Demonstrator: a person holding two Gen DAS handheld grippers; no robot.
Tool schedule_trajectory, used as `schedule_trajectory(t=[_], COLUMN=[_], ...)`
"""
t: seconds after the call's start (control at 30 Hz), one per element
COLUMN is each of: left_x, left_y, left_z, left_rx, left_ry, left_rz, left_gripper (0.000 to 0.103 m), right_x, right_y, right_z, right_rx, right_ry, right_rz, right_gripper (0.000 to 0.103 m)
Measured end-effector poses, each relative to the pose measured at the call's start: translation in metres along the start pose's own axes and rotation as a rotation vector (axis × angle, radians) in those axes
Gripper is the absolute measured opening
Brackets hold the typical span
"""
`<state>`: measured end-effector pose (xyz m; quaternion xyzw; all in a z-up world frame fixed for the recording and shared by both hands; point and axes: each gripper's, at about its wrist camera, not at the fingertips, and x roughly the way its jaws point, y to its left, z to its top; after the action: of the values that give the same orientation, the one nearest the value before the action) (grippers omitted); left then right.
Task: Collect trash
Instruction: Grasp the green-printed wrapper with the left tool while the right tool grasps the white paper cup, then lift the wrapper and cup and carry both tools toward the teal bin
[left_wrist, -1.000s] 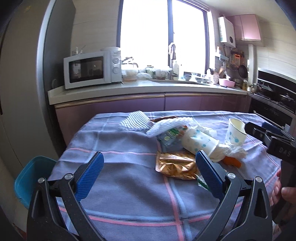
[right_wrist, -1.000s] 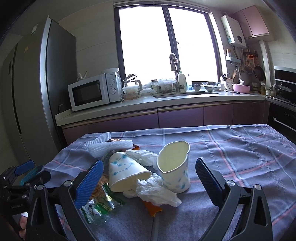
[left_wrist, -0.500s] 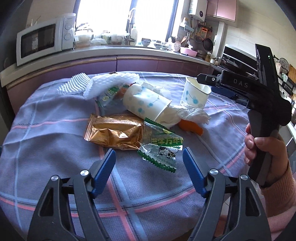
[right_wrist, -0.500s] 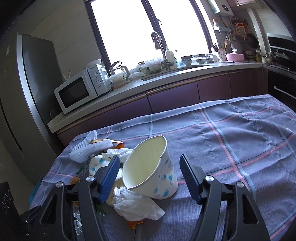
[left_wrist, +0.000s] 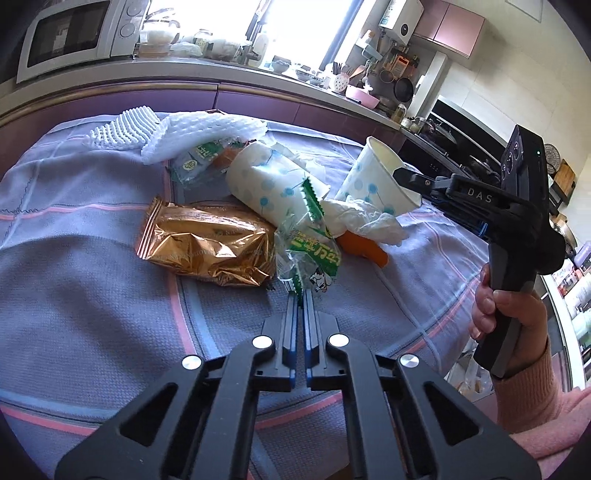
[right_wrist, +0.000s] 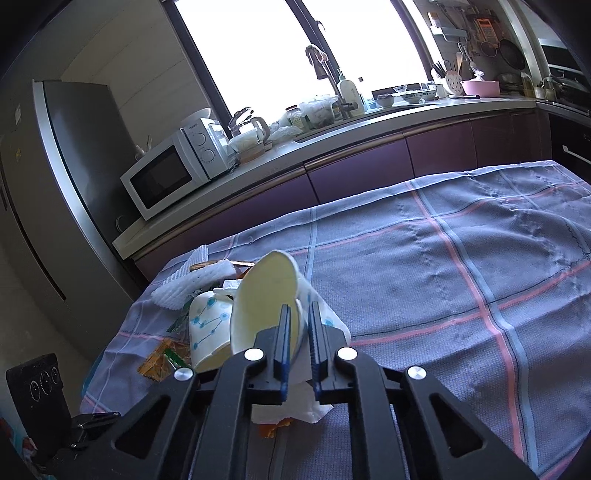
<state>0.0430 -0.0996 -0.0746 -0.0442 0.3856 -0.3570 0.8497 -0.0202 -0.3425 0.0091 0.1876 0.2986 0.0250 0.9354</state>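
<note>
A heap of trash lies on the purple plaid tablecloth (left_wrist: 92, 314). My left gripper (left_wrist: 300, 295) is shut on the near corner of a clear green-printed snack wrapper (left_wrist: 312, 254). Beside it lie a gold foil bag (left_wrist: 207, 247), a paper cup on its side (left_wrist: 266, 184), a crumpled tissue (left_wrist: 365, 221), an orange scrap (left_wrist: 364, 249) and white foam netting (left_wrist: 207, 129). My right gripper (right_wrist: 298, 314) is shut on the rim wall of an upright dotted paper cup (right_wrist: 264, 295), squeezing it flat; this cup (left_wrist: 376, 181) and the right gripper (left_wrist: 406, 177) also show in the left wrist view.
A kitchen counter (right_wrist: 332, 136) with a microwave (right_wrist: 173, 170) and sink runs behind the table. A fridge (right_wrist: 48, 206) stands at the left. The tablecloth (right_wrist: 461, 277) stretches to the right of the heap. A stove (left_wrist: 458, 129) is at the far right.
Both grippers were open and have closed: the left on the green wrapper's corner, the right on the upright cup's rim. Both moved in closer to the heap.
</note>
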Motion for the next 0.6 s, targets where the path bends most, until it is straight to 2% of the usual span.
schedule_trajectory(t=[0.37,0.6], left_x=[-0.043,-0.084], left_y=[0.005,0.021], left_z=[0.004,0.004], left_rx=[0.01,-0.006], left_ry=[-0.108,-0.192], left_rz=[0.019,0.067], left_gripper=[0.002,0.001], right_x=[-0.033,-0.04], right_y=[0.026,0.067], right_z=[0.013,0.019], right_rx=[-0.08,-0.144], right_ry=[-0.119,-0.14], right_rz=[0.002,0.117], right_gripper=[0.004,0.004])
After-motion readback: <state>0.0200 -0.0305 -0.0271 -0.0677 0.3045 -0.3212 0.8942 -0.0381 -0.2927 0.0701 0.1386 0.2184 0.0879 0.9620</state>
